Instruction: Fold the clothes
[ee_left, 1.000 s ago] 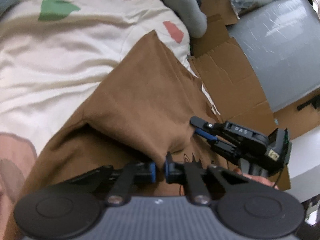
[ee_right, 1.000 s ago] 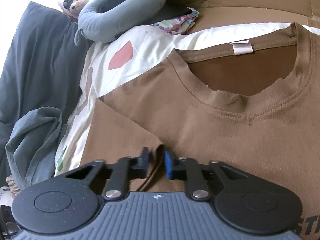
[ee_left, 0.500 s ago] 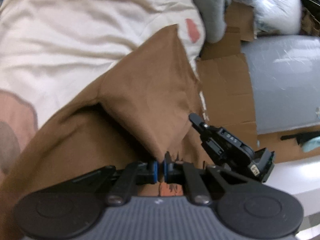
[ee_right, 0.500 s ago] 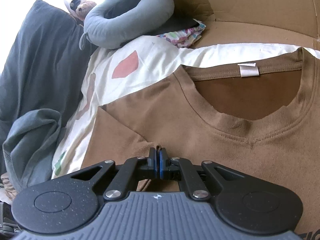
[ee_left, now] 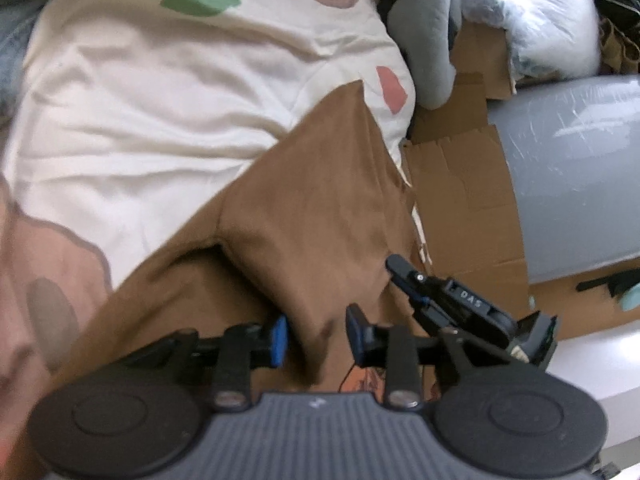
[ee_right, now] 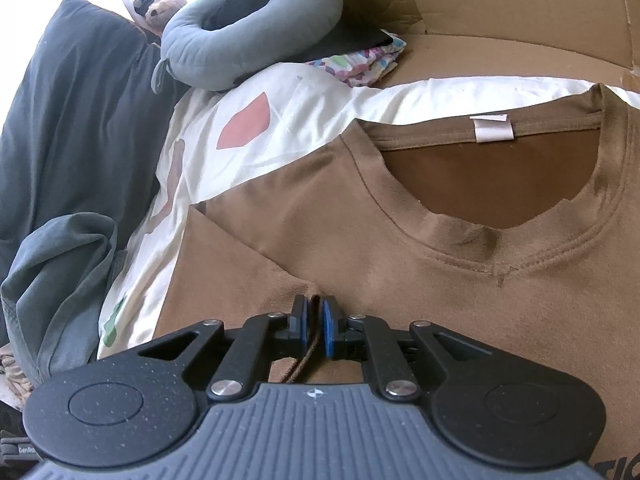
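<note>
Shirt (ee_left: 320, 216) fold between opening left gripper (ee_left: 316, 338) | right gripper (ee_right: 314, 326) opening, hem between pads

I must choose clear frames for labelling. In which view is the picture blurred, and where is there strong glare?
Left wrist view: motion blur softens the brown T-shirt and the patterned sheet; glare whitens the pillow at top right. Right wrist view: sharp, the white neck label is crisp; only the top left corner is burnt out by daylight. Both views bend at the edges from the fisheye.
</note>
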`<state>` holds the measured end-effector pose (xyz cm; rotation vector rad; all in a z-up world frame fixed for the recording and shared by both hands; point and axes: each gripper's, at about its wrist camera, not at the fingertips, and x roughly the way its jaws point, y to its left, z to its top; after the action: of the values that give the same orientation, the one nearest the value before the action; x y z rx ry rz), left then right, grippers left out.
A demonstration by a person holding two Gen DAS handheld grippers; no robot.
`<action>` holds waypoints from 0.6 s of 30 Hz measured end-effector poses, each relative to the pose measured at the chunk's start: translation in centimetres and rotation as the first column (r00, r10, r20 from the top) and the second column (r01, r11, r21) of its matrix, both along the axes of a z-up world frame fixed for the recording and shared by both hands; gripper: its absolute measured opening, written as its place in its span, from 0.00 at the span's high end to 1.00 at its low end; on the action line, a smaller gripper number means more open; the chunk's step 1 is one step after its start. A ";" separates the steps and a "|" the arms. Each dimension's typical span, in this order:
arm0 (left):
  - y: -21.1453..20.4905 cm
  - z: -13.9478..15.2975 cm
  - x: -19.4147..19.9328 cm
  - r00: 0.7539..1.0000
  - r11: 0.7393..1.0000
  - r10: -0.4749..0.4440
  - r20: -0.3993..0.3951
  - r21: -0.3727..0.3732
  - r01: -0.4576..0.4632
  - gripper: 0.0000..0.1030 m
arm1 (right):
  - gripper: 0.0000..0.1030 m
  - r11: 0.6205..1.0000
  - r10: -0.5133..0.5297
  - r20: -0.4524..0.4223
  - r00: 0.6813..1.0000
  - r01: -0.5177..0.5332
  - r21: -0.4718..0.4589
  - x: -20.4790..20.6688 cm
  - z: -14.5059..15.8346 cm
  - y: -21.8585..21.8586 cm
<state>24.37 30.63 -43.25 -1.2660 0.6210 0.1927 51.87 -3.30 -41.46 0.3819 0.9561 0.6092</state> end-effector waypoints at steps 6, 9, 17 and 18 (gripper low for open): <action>-0.1 -0.9 0.8 1.000 0.998 -0.027 0.006 -0.058 0.028 0.93 | 0.98 1.000 0.008 0.019 1.000 -0.008 0.001 -0.1 0.3 0.2; 0.6 -1.6 0.5 1.000 0.992 -0.024 0.005 -0.120 0.025 0.94 | 0.98 1.000 0.009 0.031 0.999 -0.009 0.004 -0.1 0.6 0.2; 1.6 -2.6 0.0 0.999 0.986 -0.027 -0.042 -0.167 0.020 0.94 | 0.98 1.000 0.008 0.036 0.999 -0.007 -0.021 0.2 0.3 0.5; 1.5 -2.6 0.1 0.998 0.987 -0.029 -0.051 -0.160 0.020 0.93 | 0.97 1.000 0.003 0.029 1.000 -0.002 -0.029 0.3 0.1 0.5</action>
<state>24.46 32.17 -45.90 -1.4106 0.7087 0.1591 52.14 -2.83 -41.36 0.3454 0.9364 0.6007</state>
